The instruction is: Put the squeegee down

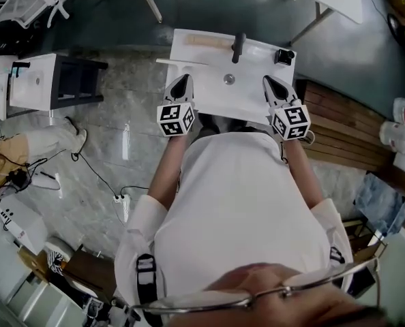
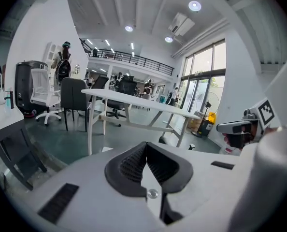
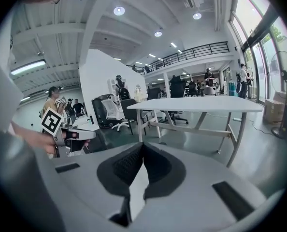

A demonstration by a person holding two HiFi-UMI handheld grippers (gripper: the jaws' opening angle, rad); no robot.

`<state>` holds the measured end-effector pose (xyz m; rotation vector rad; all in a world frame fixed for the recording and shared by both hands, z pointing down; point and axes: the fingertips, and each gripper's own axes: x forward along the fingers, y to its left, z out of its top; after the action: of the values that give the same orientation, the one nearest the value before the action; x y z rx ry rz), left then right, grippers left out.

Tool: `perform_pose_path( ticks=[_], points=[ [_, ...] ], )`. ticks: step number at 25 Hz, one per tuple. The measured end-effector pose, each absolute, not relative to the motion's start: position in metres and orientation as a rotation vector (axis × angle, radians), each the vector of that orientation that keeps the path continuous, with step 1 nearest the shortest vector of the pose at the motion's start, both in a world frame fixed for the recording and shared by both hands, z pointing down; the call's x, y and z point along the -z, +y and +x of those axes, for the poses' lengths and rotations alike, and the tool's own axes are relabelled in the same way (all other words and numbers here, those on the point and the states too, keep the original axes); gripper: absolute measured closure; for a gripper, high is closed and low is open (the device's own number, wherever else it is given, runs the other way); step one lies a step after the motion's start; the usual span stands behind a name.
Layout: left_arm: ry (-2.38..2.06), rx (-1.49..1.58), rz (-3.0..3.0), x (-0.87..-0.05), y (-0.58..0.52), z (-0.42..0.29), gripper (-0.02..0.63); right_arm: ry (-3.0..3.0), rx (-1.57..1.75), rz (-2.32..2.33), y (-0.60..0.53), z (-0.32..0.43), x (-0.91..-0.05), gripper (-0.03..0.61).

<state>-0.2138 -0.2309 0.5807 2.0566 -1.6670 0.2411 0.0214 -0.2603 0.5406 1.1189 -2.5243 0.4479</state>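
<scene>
A long pale squeegee (image 1: 182,62) lies flat across the left rim of the white sink basin (image 1: 209,90), in the head view. A pale wooden piece (image 1: 209,41) lies behind it at the basin's back edge. My left gripper (image 1: 183,82) hovers just in front of the squeegee, apart from it, with its jaws shut and nothing between them (image 2: 146,146). My right gripper (image 1: 270,82) hangs over the basin's right side, also shut and empty (image 3: 142,146). Both gripper views look out level across the room, so neither shows the squeegee.
A black faucet (image 1: 238,46) stands at the back of the basin, a drain (image 1: 228,79) in its middle, a small black object (image 1: 284,56) at its back right. A white table (image 2: 134,105) and office chairs stand beyond. Wooden planks (image 1: 346,128) lie to the right.
</scene>
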Motion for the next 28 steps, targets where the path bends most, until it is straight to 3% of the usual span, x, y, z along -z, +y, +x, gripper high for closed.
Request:
perform_pose_path(
  ticks=[12, 28],
  points=[
    [-1.646, -0.108, 2.214, -0.510, -0.226, -0.205, 0.611, -2.608, -0.313, 1.123, -0.267, 0.034, -0.500, 0.572],
    [-1.636, -0.100, 2.215, -0.508, -0.220, -0.192, 0.611, -2.617, -0.367, 1.150, -0.263, 0.052, -0.501, 0.572]
  ],
)
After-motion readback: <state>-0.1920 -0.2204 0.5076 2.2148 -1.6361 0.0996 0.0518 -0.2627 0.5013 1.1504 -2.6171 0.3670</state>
